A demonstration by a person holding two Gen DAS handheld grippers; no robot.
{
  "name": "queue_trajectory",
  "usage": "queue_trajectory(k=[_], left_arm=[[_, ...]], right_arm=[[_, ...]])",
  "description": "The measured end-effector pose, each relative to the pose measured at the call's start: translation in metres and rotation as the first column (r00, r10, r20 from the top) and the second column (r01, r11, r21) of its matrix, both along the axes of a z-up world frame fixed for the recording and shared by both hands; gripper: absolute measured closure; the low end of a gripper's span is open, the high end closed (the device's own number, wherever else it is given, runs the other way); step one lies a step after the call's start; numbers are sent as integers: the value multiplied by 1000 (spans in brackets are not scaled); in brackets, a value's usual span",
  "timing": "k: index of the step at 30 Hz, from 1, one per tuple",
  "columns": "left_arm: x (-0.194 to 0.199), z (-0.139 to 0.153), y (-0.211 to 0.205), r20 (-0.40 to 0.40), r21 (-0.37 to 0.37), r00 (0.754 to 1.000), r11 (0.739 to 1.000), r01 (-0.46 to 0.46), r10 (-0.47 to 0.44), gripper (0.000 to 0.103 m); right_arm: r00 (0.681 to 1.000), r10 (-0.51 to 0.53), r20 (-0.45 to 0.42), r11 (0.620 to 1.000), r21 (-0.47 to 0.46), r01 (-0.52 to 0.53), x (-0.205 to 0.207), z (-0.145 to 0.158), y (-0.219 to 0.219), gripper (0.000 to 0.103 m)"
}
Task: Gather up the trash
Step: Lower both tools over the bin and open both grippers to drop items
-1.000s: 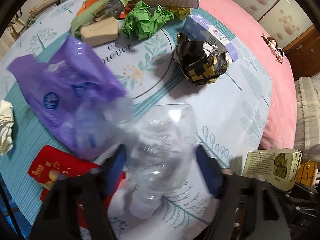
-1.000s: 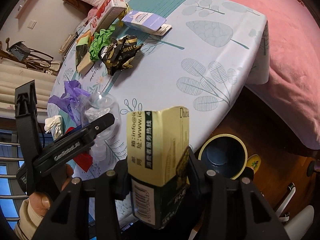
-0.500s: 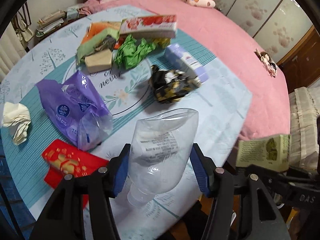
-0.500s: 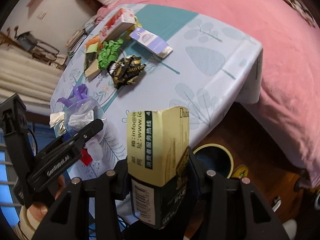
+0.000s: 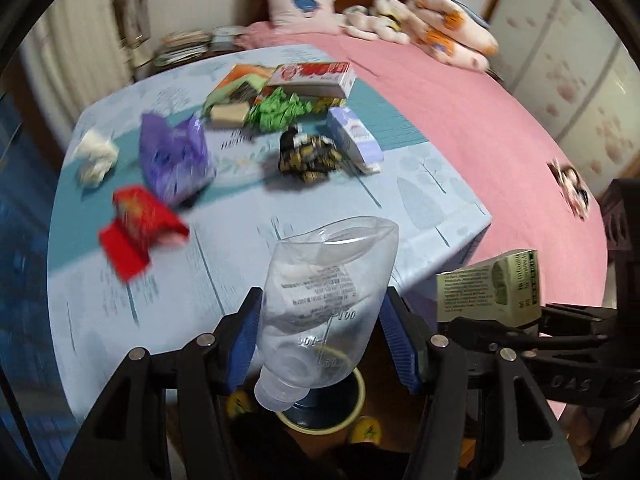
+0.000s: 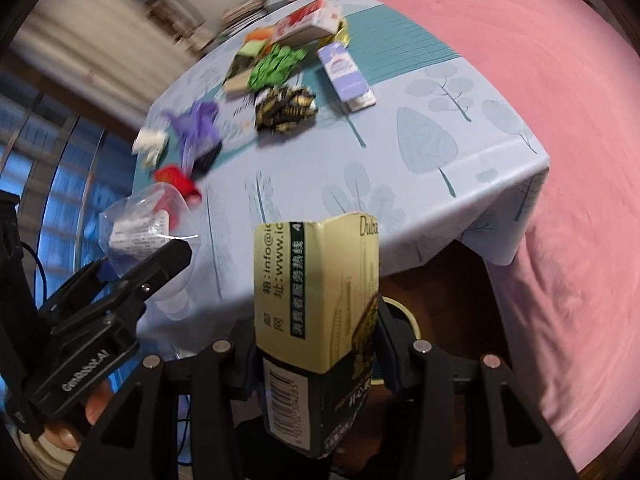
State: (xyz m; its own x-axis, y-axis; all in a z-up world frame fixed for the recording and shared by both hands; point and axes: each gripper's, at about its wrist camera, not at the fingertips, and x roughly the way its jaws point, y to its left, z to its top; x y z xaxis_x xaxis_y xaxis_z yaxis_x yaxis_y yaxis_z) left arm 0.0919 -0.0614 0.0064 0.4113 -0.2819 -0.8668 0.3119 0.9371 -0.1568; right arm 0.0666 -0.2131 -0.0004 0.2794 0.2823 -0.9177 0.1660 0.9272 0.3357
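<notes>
Past the surface [image 5: 440, 216] edge, left jaws clamp the clear bottle [image 5: 324, 296], right jaws the carton [image 6: 320, 320]; next, release both over the bin [image 5: 320, 412].

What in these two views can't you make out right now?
- Bin: left wrist view, mostly behind the clear bottle; right wrist view, behind the yellow-green box.
- Table litter, such as the red packet: motion-blurred, print unreadable.
- Box barcode end: hidden between the right hand-held gripper fingers.
</notes>
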Motion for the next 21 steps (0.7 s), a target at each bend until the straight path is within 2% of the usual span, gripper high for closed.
queue_trajectory(k=[2, 5, 12, 15, 21], left_arm=[[-19, -7, -6, 3, 13, 999, 999, -32, 32, 46], [-48, -21, -14, -9, 64, 997, 995, -70, 71, 46], [-89, -81, -13, -127, 152, 983, 982, -111, 131, 46], [-98, -122, -7, -174, 168, 974, 979, -118, 148, 46], [-101, -227, 4, -253, 185, 953, 975, -121, 166, 46]], right_arm=[[998, 70, 1, 997, -15, -70, -12, -11, -3, 56], [990, 130, -54, 992, 12, -129, -29, -39, -6, 56], [963, 212, -169, 977, 33, -209, -64, -115, 4, 56], [952, 219, -212, 976, 34, -217, -76, -159, 12, 56], [945, 212, -248, 977, 39, -209, -84, -257, 26, 56]])
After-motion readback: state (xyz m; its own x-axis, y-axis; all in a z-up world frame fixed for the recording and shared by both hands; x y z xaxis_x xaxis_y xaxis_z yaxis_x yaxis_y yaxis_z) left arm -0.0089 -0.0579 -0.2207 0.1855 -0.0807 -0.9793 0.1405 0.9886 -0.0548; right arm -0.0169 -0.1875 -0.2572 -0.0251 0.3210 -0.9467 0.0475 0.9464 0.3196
